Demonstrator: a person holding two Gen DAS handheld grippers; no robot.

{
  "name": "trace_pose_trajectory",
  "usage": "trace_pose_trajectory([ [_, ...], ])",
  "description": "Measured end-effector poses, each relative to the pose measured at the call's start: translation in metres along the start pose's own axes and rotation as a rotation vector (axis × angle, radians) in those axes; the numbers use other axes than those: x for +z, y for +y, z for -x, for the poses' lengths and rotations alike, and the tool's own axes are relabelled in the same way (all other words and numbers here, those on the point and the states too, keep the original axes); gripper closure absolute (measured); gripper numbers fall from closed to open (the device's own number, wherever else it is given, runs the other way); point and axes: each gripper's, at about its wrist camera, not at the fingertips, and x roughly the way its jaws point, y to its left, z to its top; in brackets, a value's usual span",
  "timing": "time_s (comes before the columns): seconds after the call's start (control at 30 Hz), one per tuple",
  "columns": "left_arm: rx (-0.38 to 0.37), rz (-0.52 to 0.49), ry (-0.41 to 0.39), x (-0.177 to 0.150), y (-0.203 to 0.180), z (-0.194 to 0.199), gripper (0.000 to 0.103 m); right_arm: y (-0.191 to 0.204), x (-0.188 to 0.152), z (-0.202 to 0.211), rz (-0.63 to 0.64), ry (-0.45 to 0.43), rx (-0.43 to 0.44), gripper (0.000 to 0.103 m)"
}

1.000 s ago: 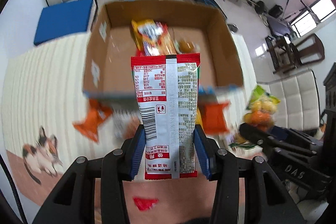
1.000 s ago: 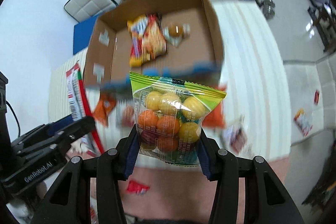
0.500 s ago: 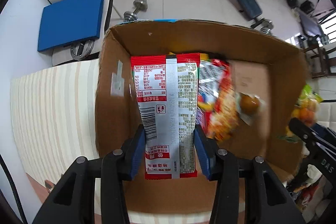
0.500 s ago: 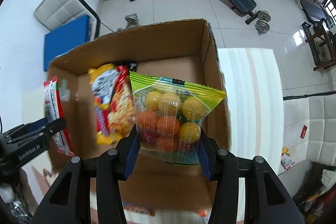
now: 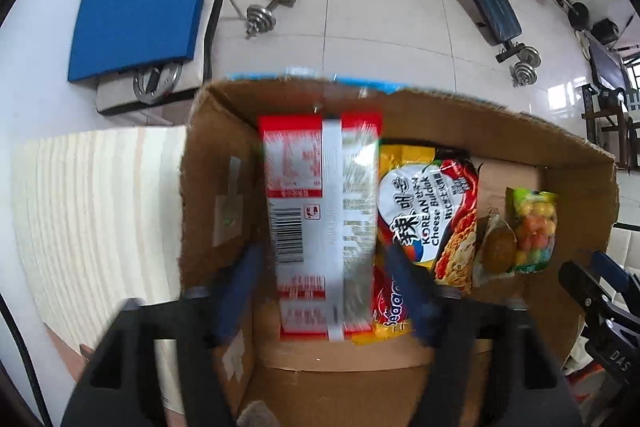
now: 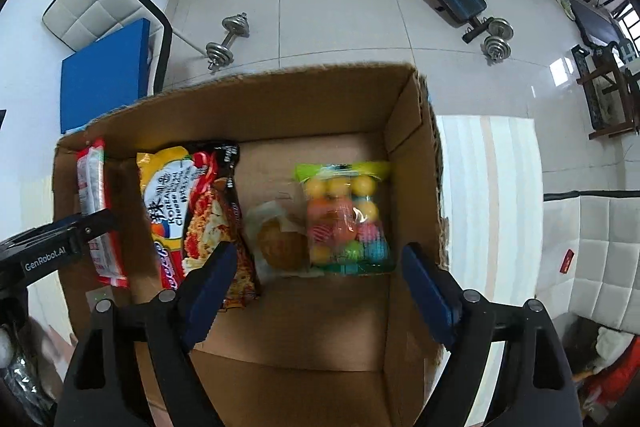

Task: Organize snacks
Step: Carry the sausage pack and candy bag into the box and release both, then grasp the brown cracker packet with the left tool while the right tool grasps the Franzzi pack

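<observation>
A: Where are the snacks sitting?
B: Inside the cardboard box [image 6: 412,115] — the red-and-white packet [image 5: 320,219] by its left wall, the candy bag [image 6: 346,217] near the right.

A: And the grippers?
B: The left gripper [image 5: 326,285] and right gripper [image 6: 316,279] have just been opening; both are spreading wide, pads touching nothing

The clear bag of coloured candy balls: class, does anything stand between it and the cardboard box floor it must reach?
Nothing visible does. The clear bag of coloured candy balls hangs between the open right gripper pads, over bare floor of the cardboard box.
</observation>
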Motion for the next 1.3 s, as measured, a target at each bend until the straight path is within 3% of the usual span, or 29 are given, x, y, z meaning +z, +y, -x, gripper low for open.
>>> trace_pose_trajectory([
  [0.03,-0.002,-0.001,-0.011,-0.002,-0.001,0.005,0.013,0.001,-0.001,0.002,0.003,0.0,0.003,0.013],
  [0.4,-0.059,-0.028,-0.102,-0.041,-0.011,0.063,0.013,0.017,-0.042,0.047,0.04,-0.051,0.044,0.011],
  [0.6,-0.039,-0.045,-0.259,-0.1,-0.014,0.103,0.013,0.02,-0.101,0.078,0.073,-0.107,0.094,0.011],
  [0.77,-0.055,-0.048,-0.252,-0.153,-0.021,0.104,0.013,0.006,-0.158,0.082,0.068,-0.092,0.094,0.011],
  [0.93,-0.03,-0.11,-0.191,-0.212,-0.047,0.078,0.013,-0.032,-0.212,0.05,0.032,0.021,0.082,0.011],
  [1.07,0.035,-0.258,-0.15,-0.25,-0.072,0.043,0.013,-0.064,-0.246,0.014,-0.014,0.118,0.062,0.011],
  [1.3,0.225,-0.689,-0.064,-0.292,-0.118,-0.033,0.013,-0.092,-0.286,-0.044,-0.022,0.261,0.014,0.011],
])
